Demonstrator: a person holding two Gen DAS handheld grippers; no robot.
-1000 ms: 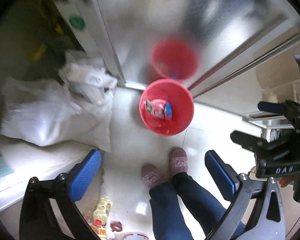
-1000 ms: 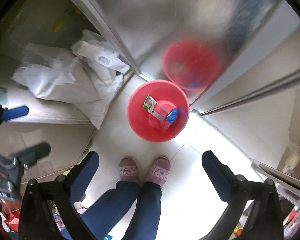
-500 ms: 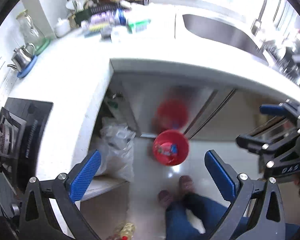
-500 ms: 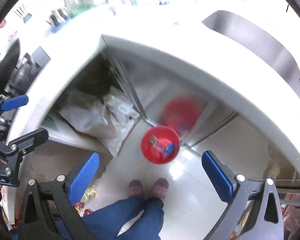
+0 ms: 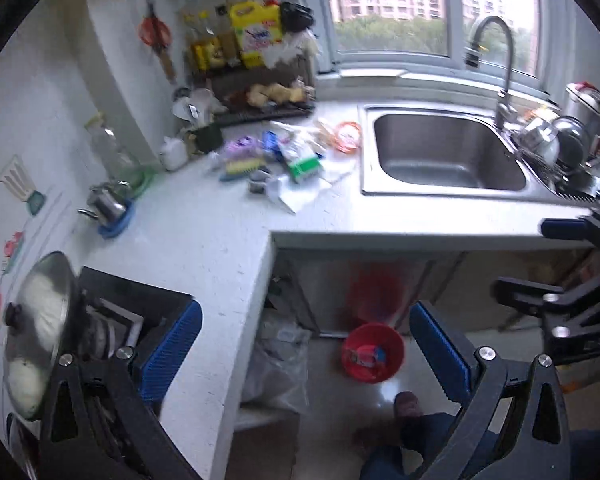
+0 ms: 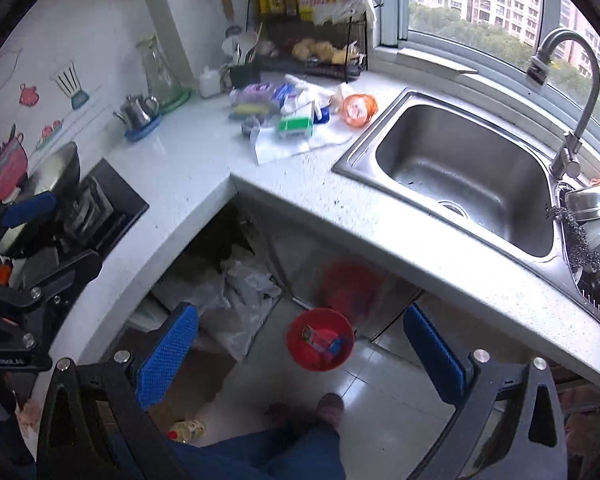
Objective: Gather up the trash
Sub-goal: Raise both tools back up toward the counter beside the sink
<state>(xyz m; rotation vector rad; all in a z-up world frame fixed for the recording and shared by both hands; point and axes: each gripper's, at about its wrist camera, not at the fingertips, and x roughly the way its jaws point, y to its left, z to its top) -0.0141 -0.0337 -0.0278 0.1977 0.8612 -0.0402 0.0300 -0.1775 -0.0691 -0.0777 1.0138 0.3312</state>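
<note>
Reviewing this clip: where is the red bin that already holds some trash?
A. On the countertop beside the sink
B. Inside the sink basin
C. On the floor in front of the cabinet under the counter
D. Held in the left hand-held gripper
C: the red bin stands on the tiled floor below the counter edge, near the person's feet, with wrappers inside; both hand-held grippers are open and empty.

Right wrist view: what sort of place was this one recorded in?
A home kitchen, most likely. A stainless sink with a gooseneck faucet is set in a white L-shaped countertop, and a stove sits at the left. A red bin stands on the floor.
</note>
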